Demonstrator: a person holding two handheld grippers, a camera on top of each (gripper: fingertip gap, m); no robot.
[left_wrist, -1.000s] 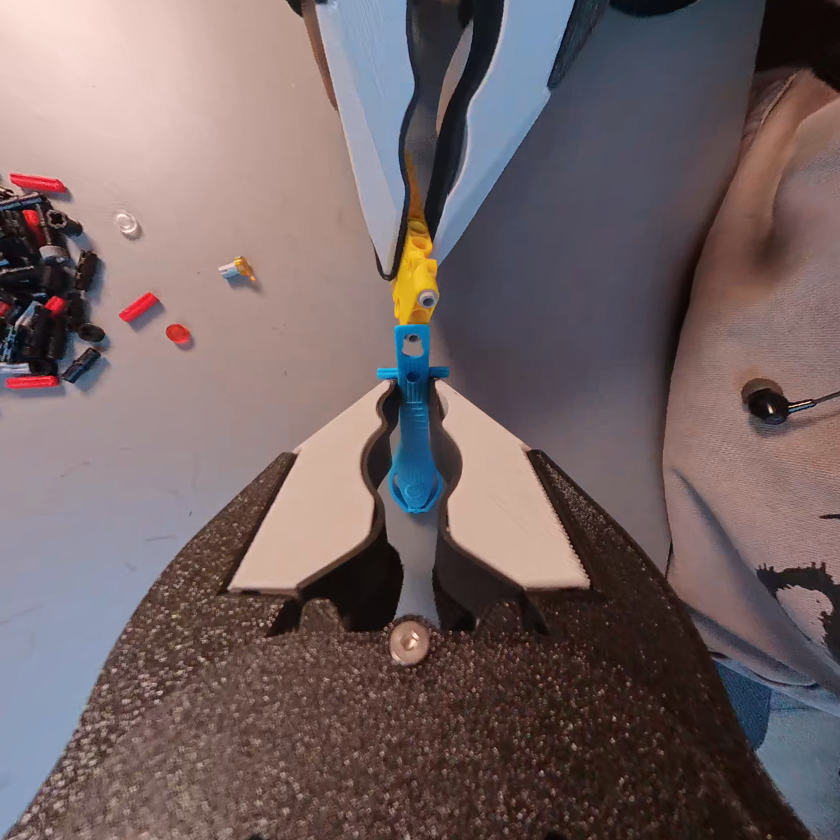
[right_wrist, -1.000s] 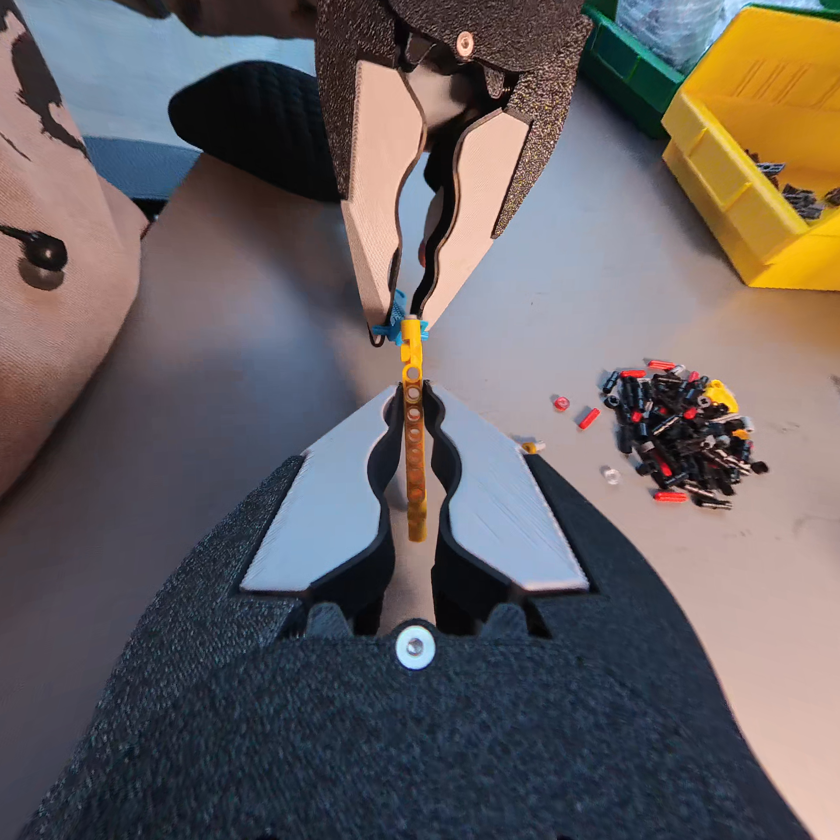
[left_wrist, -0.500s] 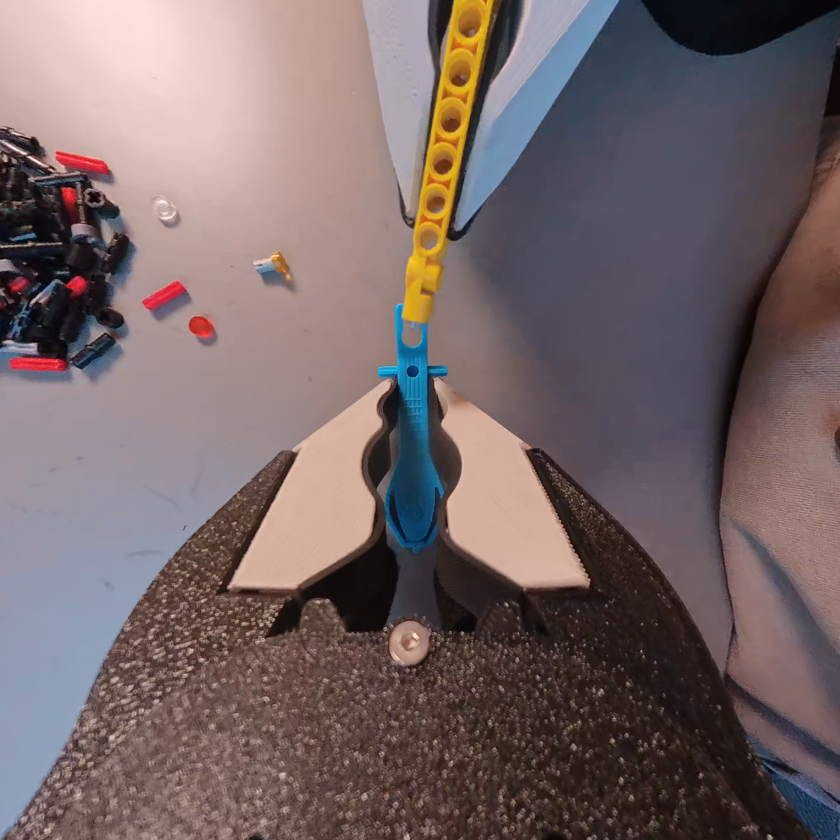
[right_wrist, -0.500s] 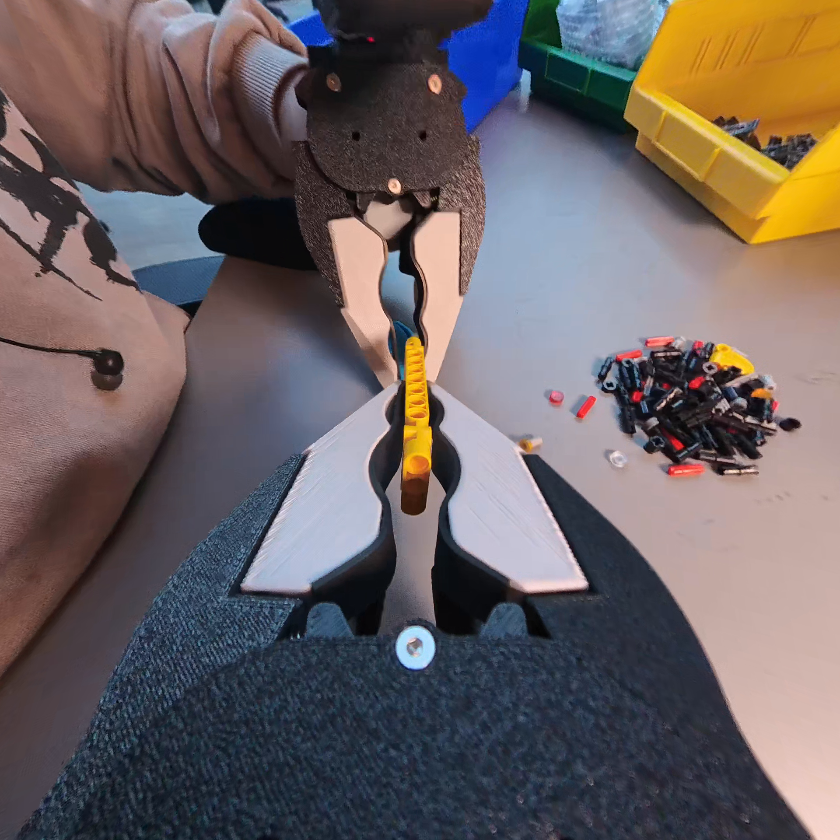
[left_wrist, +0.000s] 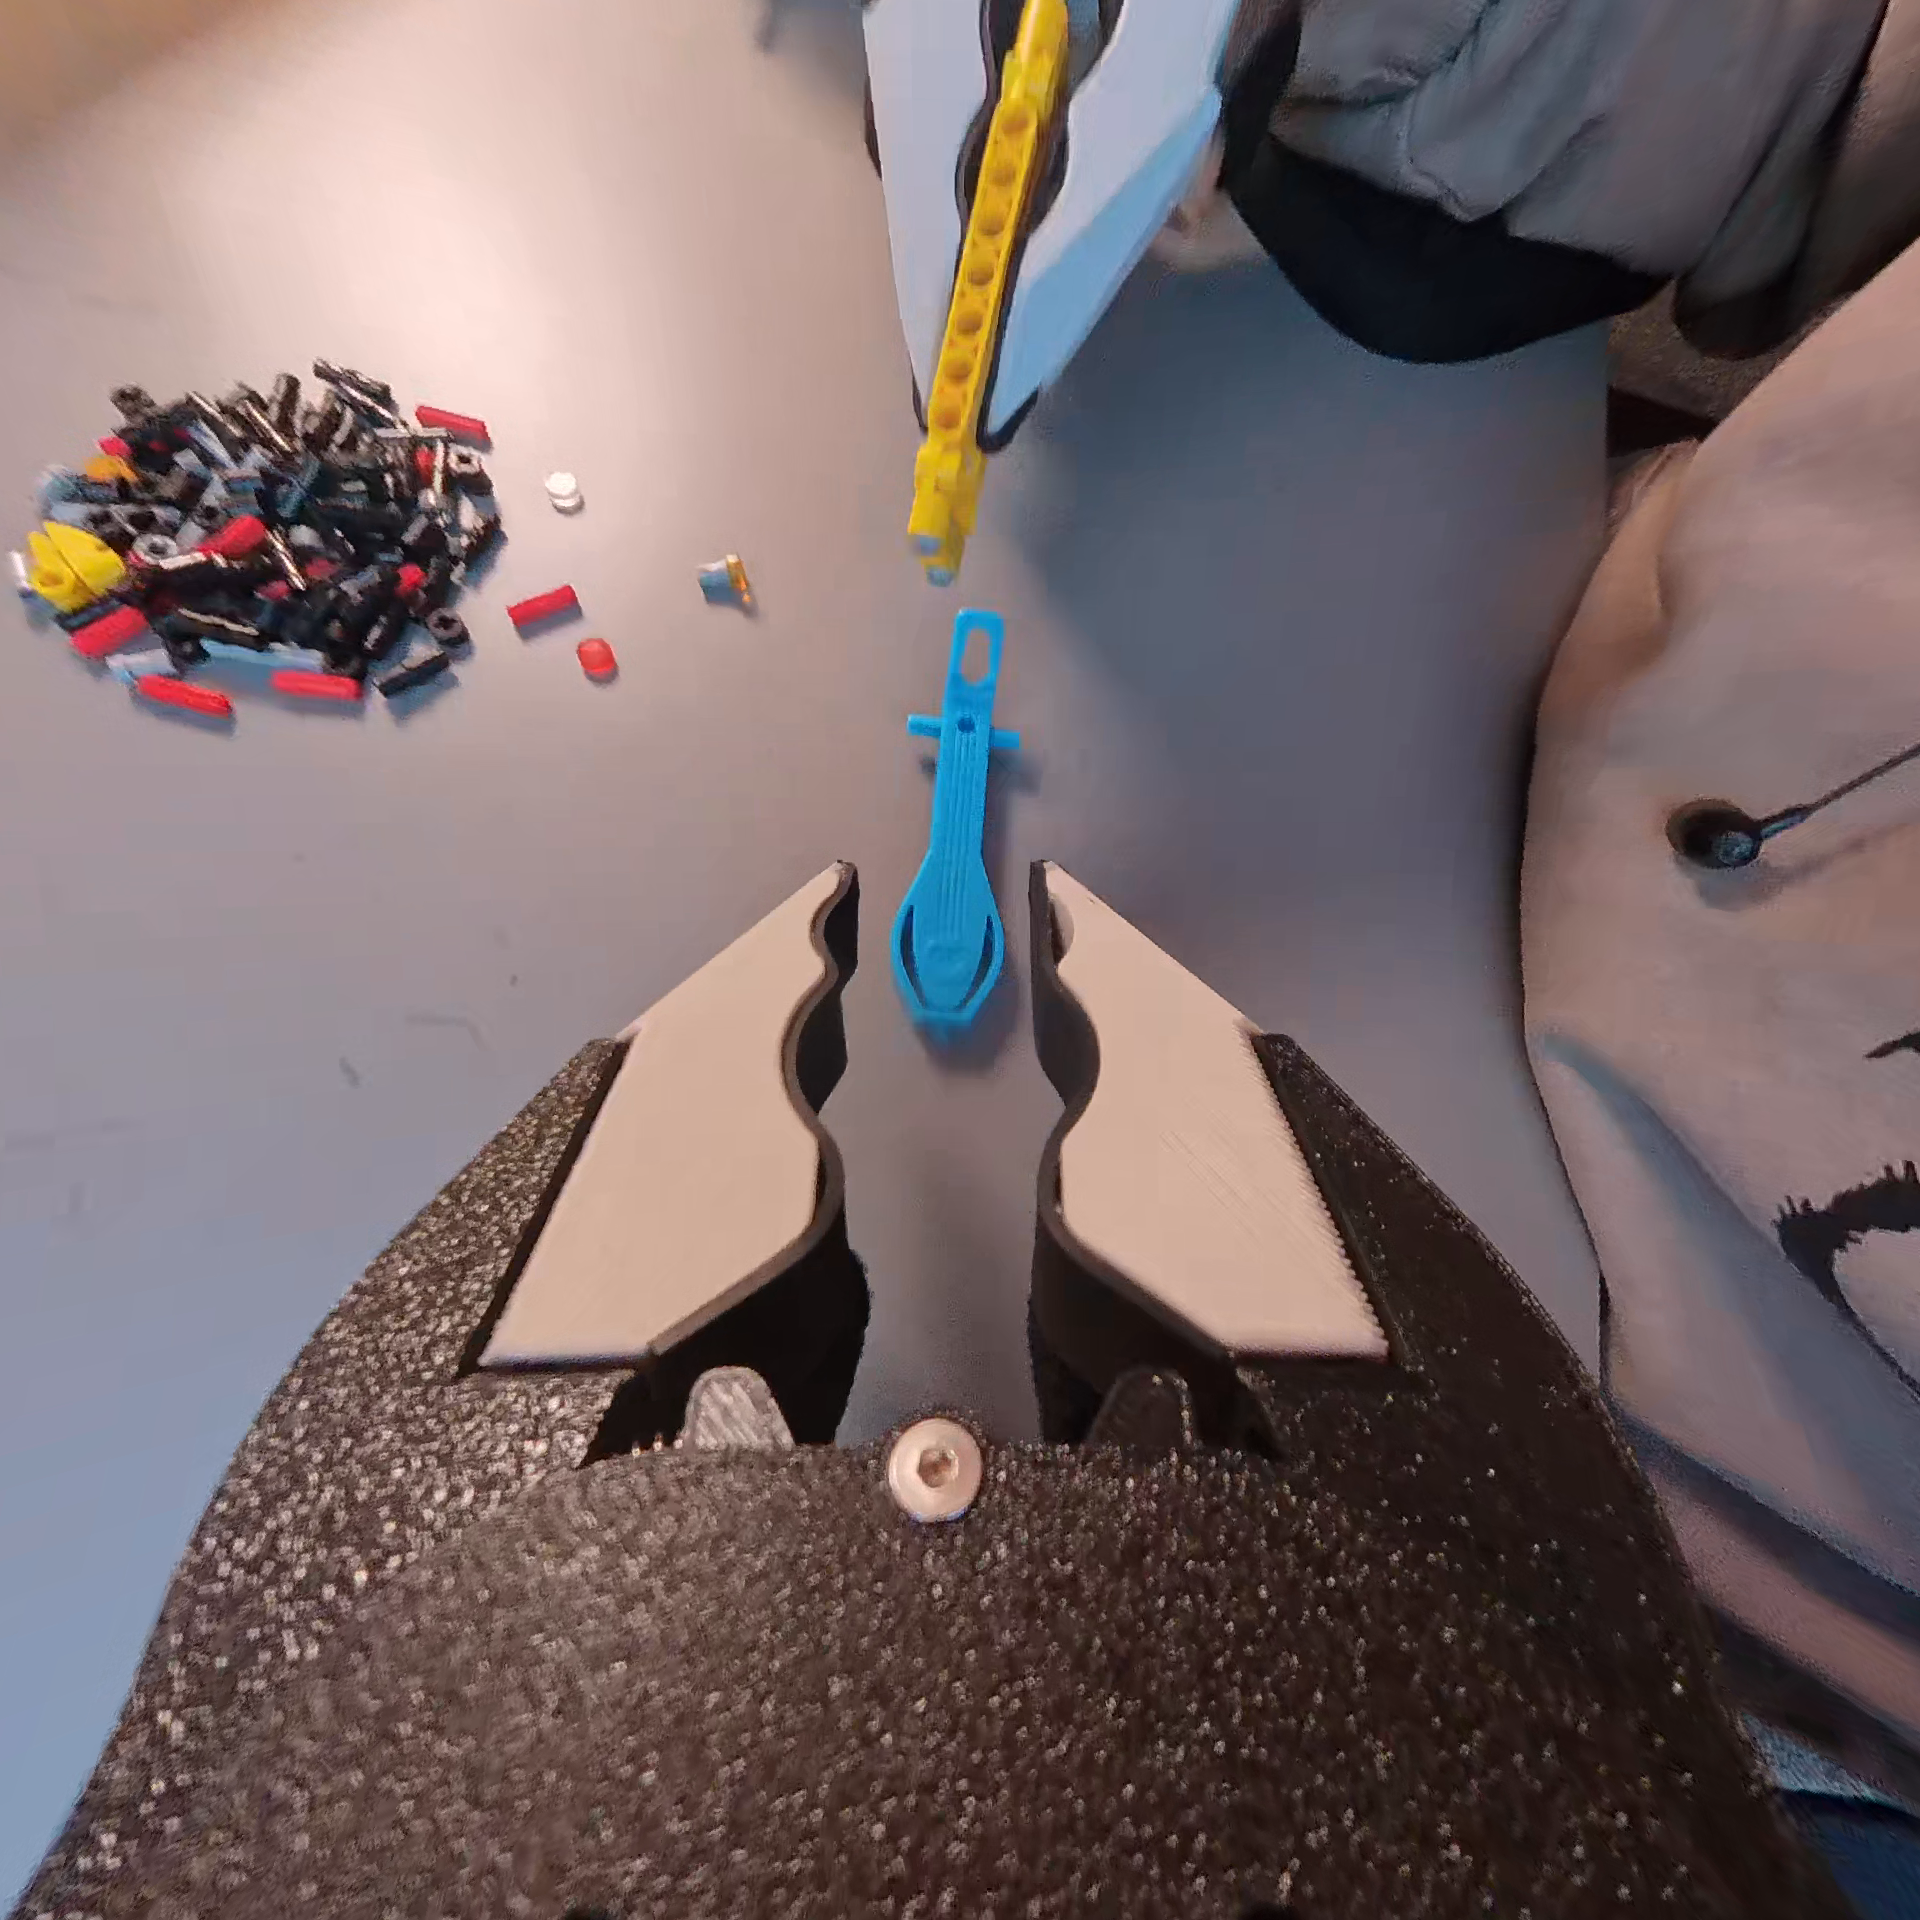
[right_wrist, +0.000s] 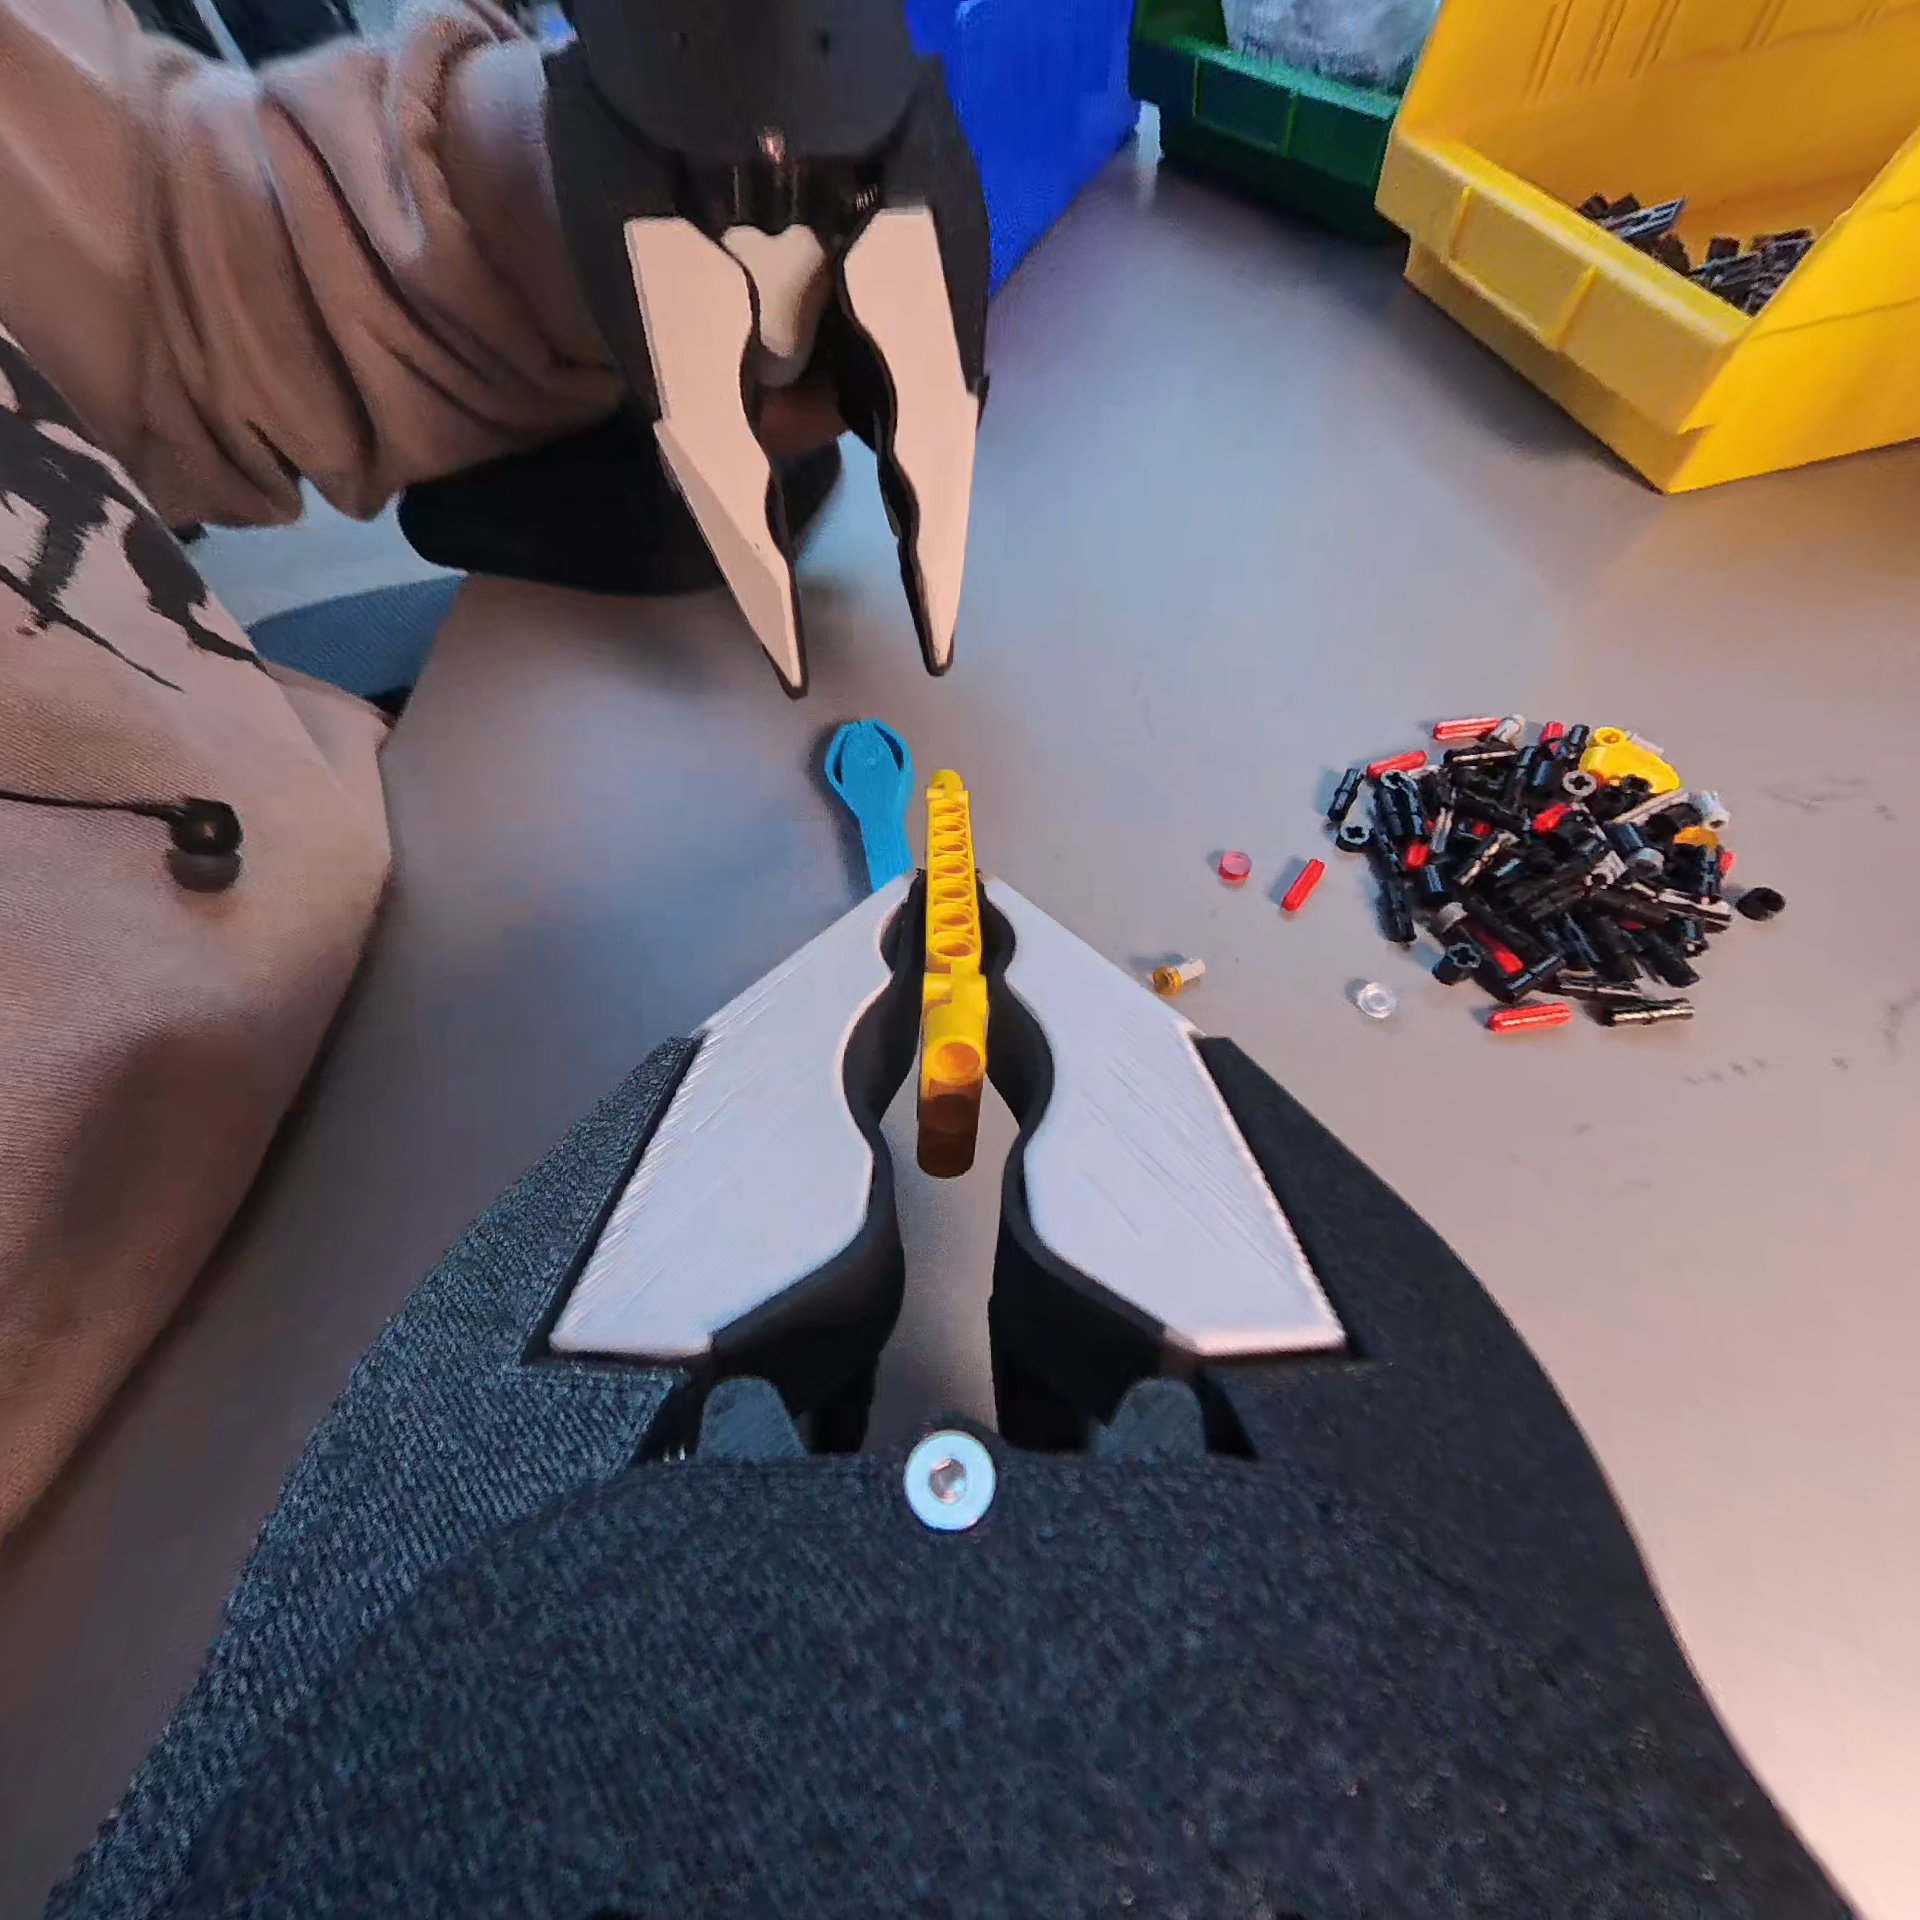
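Observation:
My left gripper (left_wrist: 943, 883) is open and empty. A blue plastic tool (left_wrist: 956, 831) with a round end and a small crossbar lies flat on the grey table just beyond and between its fingertips, touching neither. My right gripper (right_wrist: 951, 888) is shut on a long yellow beam with holes (right_wrist: 953, 935). The beam sticks out past its tips above the table. In the left wrist view the beam (left_wrist: 977, 312) points down toward the blue tool's loop end without touching it. In the right wrist view the left gripper (right_wrist: 868, 675) hangs open above the blue tool (right_wrist: 873, 790).
A pile of small black, red and yellow parts (left_wrist: 260, 540) lies on the table (left_wrist: 520, 987), with loose red pins and a clear stud beside it. A yellow bin (right_wrist: 1662, 229), a green bin (right_wrist: 1268, 114) and a blue bin (right_wrist: 1039, 125) stand at the back. A person's sweatshirt (left_wrist: 1745, 831) borders the table edge. The left gripper's tips are roughly 9 centimeters from the right gripper's.
My left gripper has opened and let go of the blue tool, which now lies on the table. The left gripper has drawn back, and the yellow beam has come apart from the tool.

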